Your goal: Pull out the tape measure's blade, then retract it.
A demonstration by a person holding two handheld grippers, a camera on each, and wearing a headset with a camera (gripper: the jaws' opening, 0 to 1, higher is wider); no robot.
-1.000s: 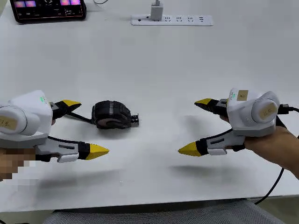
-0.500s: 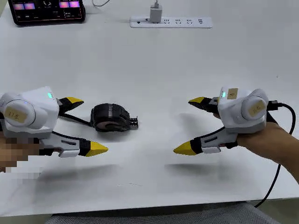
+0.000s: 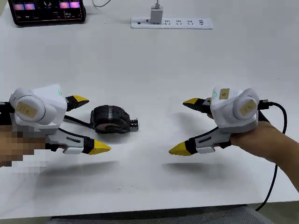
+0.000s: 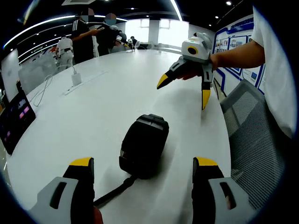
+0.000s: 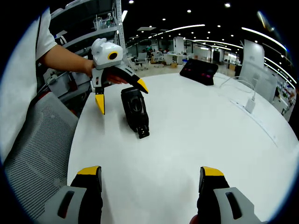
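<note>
A black tape measure lies on the white table, its blade tip facing right and a black strap trailing left. My left gripper stands open around its left side, yellow tips on either side of the case without touching it. In the left gripper view the tape measure sits just ahead of the open jaws. My right gripper hovers open to the right, well apart from the tape, with nothing between its fingers. The right gripper view has the tape measure further off, beside the left gripper.
A white power strip with a plugged charger lies at the table's far edge. A dark tablet sits at the far left. A black cable trails from the right gripper. The table's near edge runs just below both hands.
My left gripper has moved right, closer around the tape measure. My right gripper has drifted left toward the middle. The tape measure has stayed put.
</note>
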